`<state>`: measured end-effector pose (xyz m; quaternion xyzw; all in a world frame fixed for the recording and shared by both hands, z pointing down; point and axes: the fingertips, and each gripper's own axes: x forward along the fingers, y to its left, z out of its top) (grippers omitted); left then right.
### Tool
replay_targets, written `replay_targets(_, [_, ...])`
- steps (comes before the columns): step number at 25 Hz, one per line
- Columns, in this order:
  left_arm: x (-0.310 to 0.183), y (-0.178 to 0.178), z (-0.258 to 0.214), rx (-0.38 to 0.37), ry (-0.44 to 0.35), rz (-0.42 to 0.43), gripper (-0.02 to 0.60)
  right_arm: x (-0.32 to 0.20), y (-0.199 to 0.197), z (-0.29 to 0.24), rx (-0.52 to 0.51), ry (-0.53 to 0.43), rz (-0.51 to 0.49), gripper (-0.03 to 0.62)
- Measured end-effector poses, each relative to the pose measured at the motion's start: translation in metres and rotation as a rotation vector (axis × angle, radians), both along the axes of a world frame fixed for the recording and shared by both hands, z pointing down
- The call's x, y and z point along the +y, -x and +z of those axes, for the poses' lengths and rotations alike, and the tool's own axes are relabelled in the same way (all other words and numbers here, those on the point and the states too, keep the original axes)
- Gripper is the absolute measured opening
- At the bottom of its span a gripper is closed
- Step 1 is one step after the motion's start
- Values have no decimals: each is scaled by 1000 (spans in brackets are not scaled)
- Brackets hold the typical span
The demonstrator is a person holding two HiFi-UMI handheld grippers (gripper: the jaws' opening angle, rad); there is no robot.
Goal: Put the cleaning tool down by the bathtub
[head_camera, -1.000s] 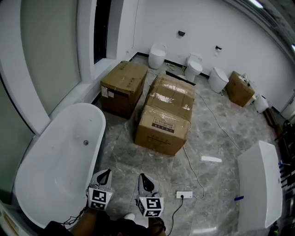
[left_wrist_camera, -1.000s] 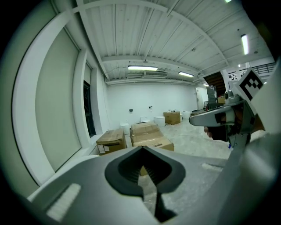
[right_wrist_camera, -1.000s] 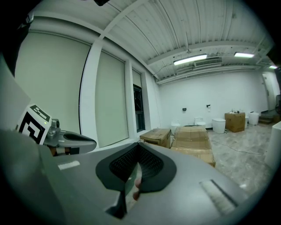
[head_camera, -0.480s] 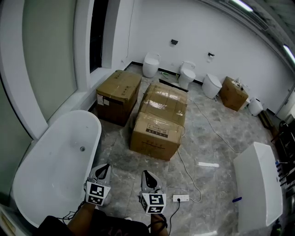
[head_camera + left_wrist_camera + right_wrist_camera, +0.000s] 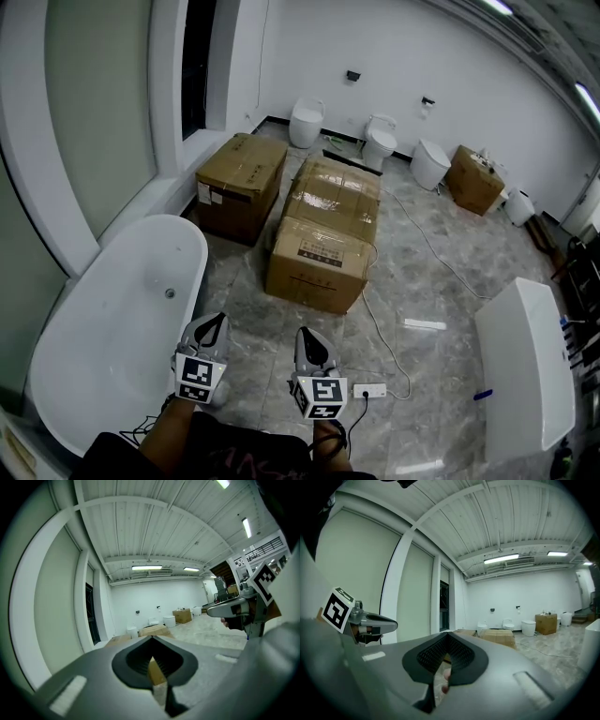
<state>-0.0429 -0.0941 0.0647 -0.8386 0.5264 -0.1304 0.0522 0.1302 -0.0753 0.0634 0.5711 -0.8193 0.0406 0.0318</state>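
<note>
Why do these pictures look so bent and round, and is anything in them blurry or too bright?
Head view: the wide lens bows the wall and the bathtub; the light is even, with pale reflections on the glossy floor. Left gripper view: round black border, ceiling lamps washed out, near jaws soft, far room sharp. Right gripper view: same fisheye bend, bright ceiling lamp, near jaws blurred.

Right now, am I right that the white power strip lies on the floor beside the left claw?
Not quite: the white power strip lies on the floor beside the right claw, not the left claw; the head view shows it.
</note>
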Motion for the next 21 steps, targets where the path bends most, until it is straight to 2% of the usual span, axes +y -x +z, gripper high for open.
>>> replay_targets(16, [-8, 11, -11, 48, -35, -20, 0, -3, 5, 5, -3, -5, 7, 23])
replay_targets(21, [-11, 2, -10, 28, -36, -2, 0, -6, -1, 5, -10, -3, 18, 23])
